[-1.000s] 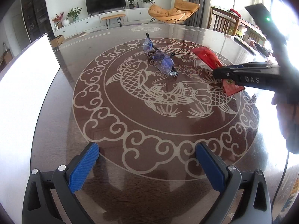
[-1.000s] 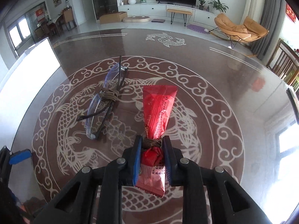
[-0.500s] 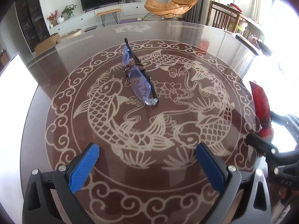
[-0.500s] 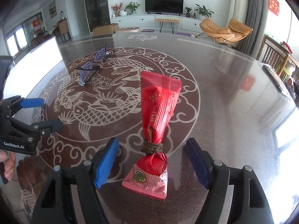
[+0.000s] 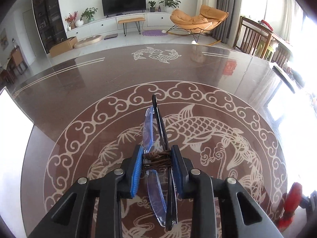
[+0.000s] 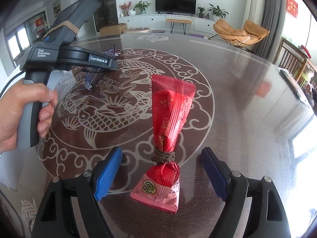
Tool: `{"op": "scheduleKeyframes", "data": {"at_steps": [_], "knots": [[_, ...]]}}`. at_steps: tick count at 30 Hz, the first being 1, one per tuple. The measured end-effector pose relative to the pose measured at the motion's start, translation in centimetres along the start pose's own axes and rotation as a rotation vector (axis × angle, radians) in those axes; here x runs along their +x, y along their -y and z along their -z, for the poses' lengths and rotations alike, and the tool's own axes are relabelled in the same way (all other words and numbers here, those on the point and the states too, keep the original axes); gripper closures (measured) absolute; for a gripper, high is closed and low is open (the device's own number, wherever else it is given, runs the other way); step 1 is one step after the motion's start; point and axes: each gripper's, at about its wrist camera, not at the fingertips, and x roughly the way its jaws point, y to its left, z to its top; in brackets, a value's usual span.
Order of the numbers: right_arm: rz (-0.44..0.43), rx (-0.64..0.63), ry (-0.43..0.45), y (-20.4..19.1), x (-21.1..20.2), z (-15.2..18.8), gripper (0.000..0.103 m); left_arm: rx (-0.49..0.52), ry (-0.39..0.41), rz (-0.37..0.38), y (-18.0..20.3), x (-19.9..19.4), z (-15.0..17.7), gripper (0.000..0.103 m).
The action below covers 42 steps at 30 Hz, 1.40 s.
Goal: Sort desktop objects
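While my left gripper is clamped on the folded glasses at their cord-wrapped middle, their long axis runs straight ahead between the blue pads, one end past the fingertips toward the sofa side, the other back under the gripper body; whether they have left the desk I cannot tell. Item two: red snack packet, lying flat on the desk between the pads of my right gripper, whose jaws are opening and touch nothing; its long axis also points forward, tied waist level with the fingertips. Left hand is nearest the glasses, right nearest the packet. Legible writing: "GenRobot.AI" and "Data Acquisition System" on the left gripper housing; packet print too small to read.
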Motion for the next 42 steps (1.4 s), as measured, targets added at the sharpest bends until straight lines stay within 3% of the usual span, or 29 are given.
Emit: {"op": "scheduleKeyframes", "data": {"at_steps": [12,24,25,26,28,32,42], "knots": [[0.014,0.01,-0.006,0.2,0.1,-0.1,0.015,-0.056,-0.003,0.012,-2.8,-9.7,13.8,0.074],[0.023,0.018,-0.011,0.7,0.2,0.0,0.011,-0.033,0.043,-0.022,-2.4,-10.6,15.7,0.07],[0.022,0.018,-0.011,0.7,0.2,0.1,0.011,-0.031,0.041,-0.027,-2.4,-10.5,15.7,0.063],[0.023,0.018,-0.011,0.7,0.2,0.1,0.011,-0.036,0.034,-0.034,-2.1,-10.6,15.9,0.04],[0.024,0.022,-0.015,0.8,0.3,0.1,0.007,-0.06,-0.008,-0.031,-2.6,-10.0,15.8,0.006],[0.021,0.02,-0.019,0.8,0.3,0.2,0.005,-0.033,-0.03,-0.022,-2.3,-9.6,15.7,0.0],[0.012,0.009,-0.026,0.6,0.5,0.5,0.0,-0.027,-0.025,-0.011,-2.1,-9.7,16.4,0.0]]}}
